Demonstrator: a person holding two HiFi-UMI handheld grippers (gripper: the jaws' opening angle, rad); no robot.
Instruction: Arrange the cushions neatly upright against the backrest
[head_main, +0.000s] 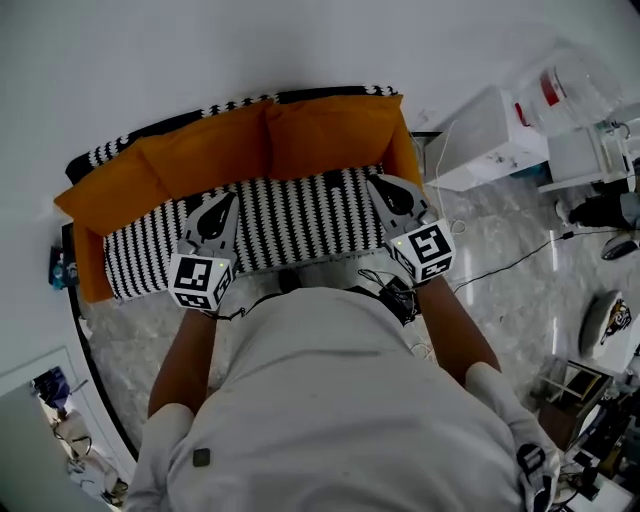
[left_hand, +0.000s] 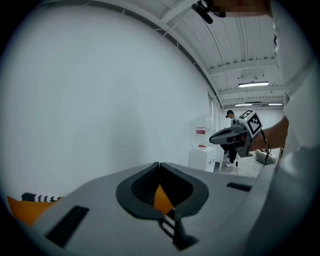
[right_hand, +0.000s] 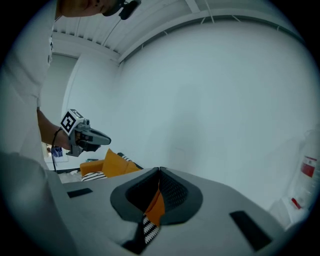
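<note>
White wall behind a small sofa (head_main: 290, 215), black-white zigzag weave. Two plump orange cushions (head_main: 215, 150) stand upright along its far backrest. Left gripper (head_main: 222, 205) and right gripper (head_main: 380, 186) hover over the seat, grey jaws pinched together, empty.

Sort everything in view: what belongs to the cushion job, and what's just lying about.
Belongs to the job:
orange cushions, leaning on the striped backrest
striped sofa seat
left gripper and right gripper, both shut and empty above the seat

Just lying about:
white cabinet beside the sofa
black cable on the floor
</note>
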